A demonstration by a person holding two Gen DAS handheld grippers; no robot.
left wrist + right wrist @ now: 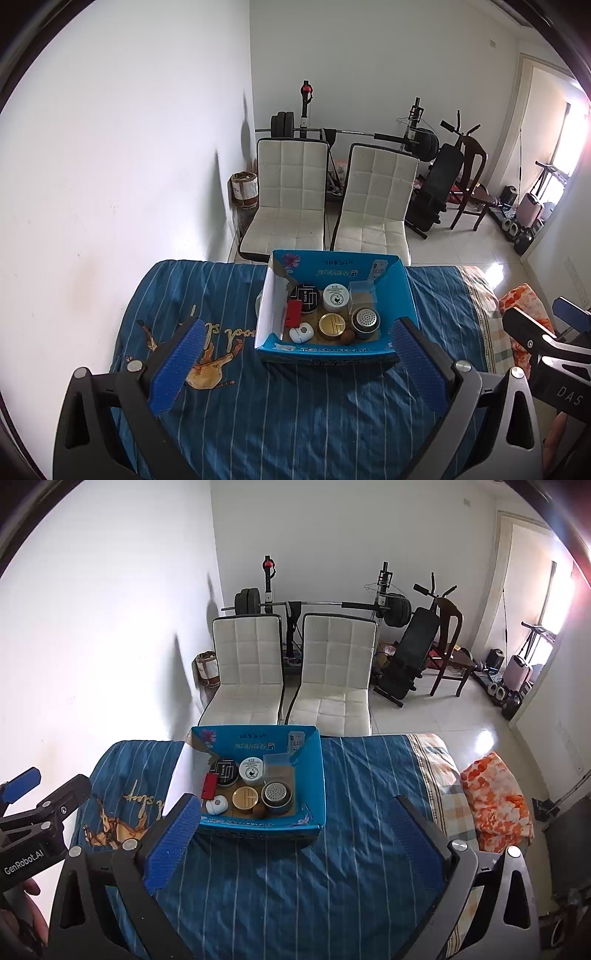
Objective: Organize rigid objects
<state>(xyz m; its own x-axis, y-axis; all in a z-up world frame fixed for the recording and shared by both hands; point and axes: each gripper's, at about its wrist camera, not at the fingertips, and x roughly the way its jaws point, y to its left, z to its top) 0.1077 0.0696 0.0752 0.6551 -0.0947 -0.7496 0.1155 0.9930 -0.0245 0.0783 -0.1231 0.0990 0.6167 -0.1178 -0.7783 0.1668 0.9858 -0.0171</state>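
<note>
A blue cardboard box (405,295) stands on the bed's far end; it also shows in the right wrist view (314,775). Inside are a black tin (306,298), a white jar (335,297), a clear plastic case (362,292), a gold tin (331,325), a perforated metal tin (365,320), a red item (294,312) and a small white device (301,332). My left gripper (301,363) is open and empty, just in front of the box. My right gripper (295,843) is open and empty, to the box's near right.
A blue striped bedsheet (295,413) covers the bed. An orange patterned pillow (495,797) lies at the right edge. Two white chairs (291,195) and weight equipment (436,173) stand beyond the bed. A white wall runs along the left.
</note>
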